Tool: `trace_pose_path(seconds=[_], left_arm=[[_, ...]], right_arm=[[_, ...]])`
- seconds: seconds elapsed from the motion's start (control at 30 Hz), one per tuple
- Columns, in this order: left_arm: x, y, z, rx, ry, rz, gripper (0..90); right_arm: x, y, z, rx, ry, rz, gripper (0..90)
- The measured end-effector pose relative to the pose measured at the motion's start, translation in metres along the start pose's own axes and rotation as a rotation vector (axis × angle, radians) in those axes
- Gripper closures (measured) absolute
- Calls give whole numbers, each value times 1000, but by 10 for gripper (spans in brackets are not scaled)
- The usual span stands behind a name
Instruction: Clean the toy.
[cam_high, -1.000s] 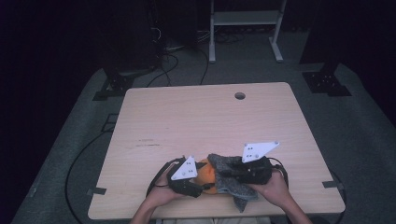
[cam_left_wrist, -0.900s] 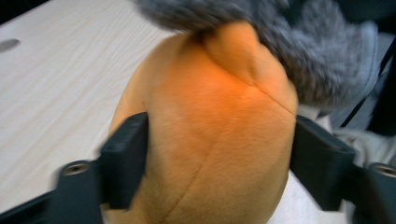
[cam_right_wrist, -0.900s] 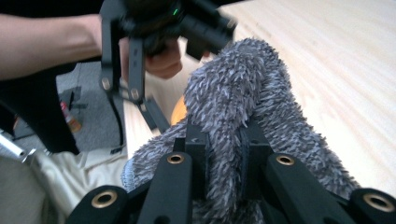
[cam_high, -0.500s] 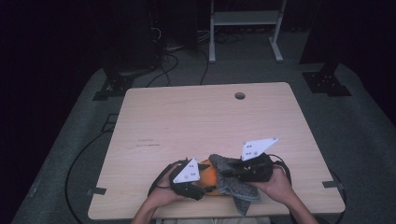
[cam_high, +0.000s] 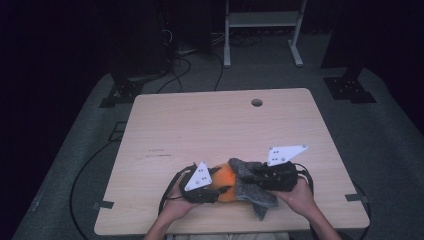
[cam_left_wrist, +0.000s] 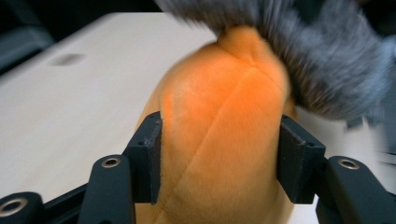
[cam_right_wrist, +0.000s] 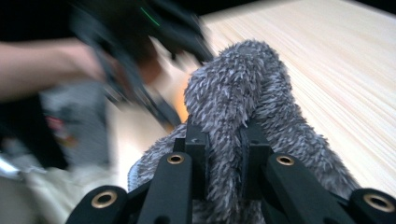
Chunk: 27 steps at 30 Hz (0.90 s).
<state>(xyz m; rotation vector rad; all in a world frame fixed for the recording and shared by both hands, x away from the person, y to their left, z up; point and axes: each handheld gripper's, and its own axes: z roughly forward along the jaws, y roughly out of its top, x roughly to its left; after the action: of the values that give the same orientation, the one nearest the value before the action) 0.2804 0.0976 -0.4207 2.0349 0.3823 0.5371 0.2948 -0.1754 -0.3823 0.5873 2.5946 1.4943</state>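
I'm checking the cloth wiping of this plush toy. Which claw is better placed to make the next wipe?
Right. The right claw is pinched on the grey cloth, which lies against the orange plush toy; the left claw is clamped on the toy, steadying it.

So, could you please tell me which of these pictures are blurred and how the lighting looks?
High view: dim and dark around the table, fairly sharp. Left gripper view: the orange plush is evenly lit, while the grey fuzzy cloth at the top is smeared. Right gripper view: the cloth is sharp near the fingers, but the other hand and its gripper are motion-blurred.
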Motion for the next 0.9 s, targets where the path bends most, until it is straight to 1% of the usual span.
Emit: trace_pose_path(seconds=[0.03, 0.07, 0.1, 0.13, 0.17, 0.2, 0.23, 0.27, 0.3, 0.33, 0.37, 0.4, 0.43, 0.47, 0.5, 0.53, 0.57, 0.6, 0.63, 0.67, 0.7, 0.73, 0.77, 0.8, 0.83, 0.87, 0.9], left_arm=[[2, -2, 2, 35, 37, 1, 412], [2, -2, 2, 35, 37, 1, 403], [1, -4, 3, 27, 37, -11, 403], [-1, -4, 4, 30, 36, -13, 387], [-3, -3, 6, 36, 22, -8, 361], [-6, -2, 7, 29, -24, -11, 313], [-6, -2, 7, 29, -24, -11, 276], [-4, -2, 5, 23, -57, -20, 241], [-1, -2, 3, 5, -83, -42, 241], [3, -4, 0, -14, -109, -72, 207], [8, -5, -2, -29, -124, -106, 190], [12, -6, -2, -35, -117, -143, 177], [15, -7, -1, -27, -110, -172, 154], [18, -11, 1, -23, -116, -196, 172], [18, -11, 1, -23, -116, -196, 223], [14, -12, 2, -26, -123, -182, 259], [14, -12, 2, -26, -123, -182, 287], [10, -12, 1, 0, -146, -135, 297], [10, -12, 1, 0, -146, -135, 303], [10, -11, -1, 3, -191, -121, 302], [11, -11, -3, 6, -205, -111, 298], [14, -11, -6, -4, -233, -115, 292], [14, -11, -6, -4, -233, -115, 286], [21, -11, -11, -71, -261, -184, 269], [21, -11, -11, -71, -261, -184, 227], [24, -10, -11, -77, -250, -210, 227], [26, -9, -9, -66, -232, -235, 176]], right_arm=[[-11, -8, 6, 25, -14, 52, 768], [-11, -8, 6, 25, -14, 52, 768], [-12, -9, 7, 1, 5, 74, 768], [-11, -8, 8, -18, 13, 70, 768], [-8, -4, 9, -32, 11, 60, 767], [-6, 2, 10, -49, 13, 47, 766], [-6, 2, 10, -49, 13, 47, 766], [-7, 3, 14, -17, 2, 36, 766], [-7, 3, 14, -17, 2, 36, 766], [-8, 0, 16, -1, -7, 33, 765], [-9, -5, 16, 8, -6, 39, 765], [-10, -10, 15, 13, 1, 48, 764], [-11, -17, 13, 29, 6, 60, 765], [-12, -19, 10, 42, 7, 64, 764], [-12, -19, 10, 42, 7, 64, 764], [-12, -19, 7, 66, -10, 59, 763], [-12, -19, 7, 66, -10, 59, 763], [-13, -16, 3, 33, 2, 72, 762], [-13, -16, 3, 33, 2, 72, 762], [-14, -11, 0, 5, -2, 68, 762], [-14, -11, 1, 5, 8, 76, 762], [-15, -11, 3, 13, 10, 73, 761], [-15, -11, 3, 13, 10, 73, 761], [-15, -16, 8, 53, 27, 76, 761], [-15, -16, 8, 53, 27, 76, 761], [-14, -21, 9, 68, 50, 78, 761], [-13, -24, 10, 75, 64, 77, 761]])
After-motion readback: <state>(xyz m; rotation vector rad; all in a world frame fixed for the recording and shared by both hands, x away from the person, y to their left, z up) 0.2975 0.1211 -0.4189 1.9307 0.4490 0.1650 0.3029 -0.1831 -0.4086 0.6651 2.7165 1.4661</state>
